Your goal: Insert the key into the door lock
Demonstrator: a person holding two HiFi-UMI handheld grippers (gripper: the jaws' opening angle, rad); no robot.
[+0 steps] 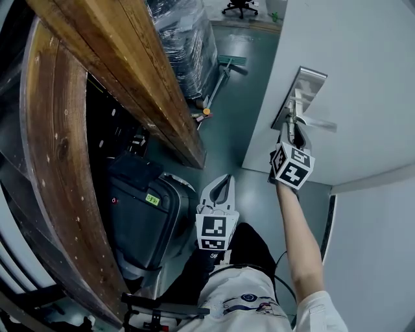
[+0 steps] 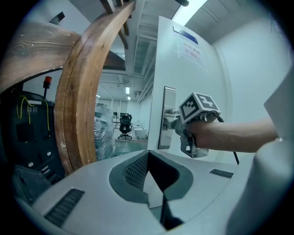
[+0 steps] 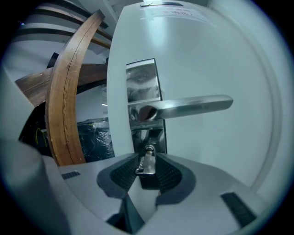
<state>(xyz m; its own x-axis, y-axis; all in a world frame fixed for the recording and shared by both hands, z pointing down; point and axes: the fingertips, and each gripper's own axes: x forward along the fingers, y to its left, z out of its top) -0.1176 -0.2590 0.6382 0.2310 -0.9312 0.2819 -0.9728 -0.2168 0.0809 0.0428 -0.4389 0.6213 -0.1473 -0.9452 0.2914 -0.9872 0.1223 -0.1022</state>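
Note:
The white door (image 1: 363,65) carries a steel lock plate (image 1: 305,84) with a lever handle (image 1: 321,123). My right gripper (image 1: 293,130) reaches up to the plate just under the handle. In the right gripper view a small silver key (image 3: 147,163) sits between the pads, and my right gripper (image 3: 148,160) is shut on it. The key's tip touches the keyhole cylinder (image 3: 149,148) below the handle (image 3: 193,105). My left gripper (image 1: 225,178) hangs low near the person's lap, open and empty. In the left gripper view my left gripper (image 2: 149,158) points towards the door edge and the right marker cube (image 2: 198,106).
Curved wooden beams (image 1: 58,162) stand close on the left, with a black case (image 1: 139,214) on the floor beside them. A plastic-wrapped pallet (image 1: 185,45), a broom (image 1: 224,68) and an office chair (image 1: 241,6) lie further down the green floor.

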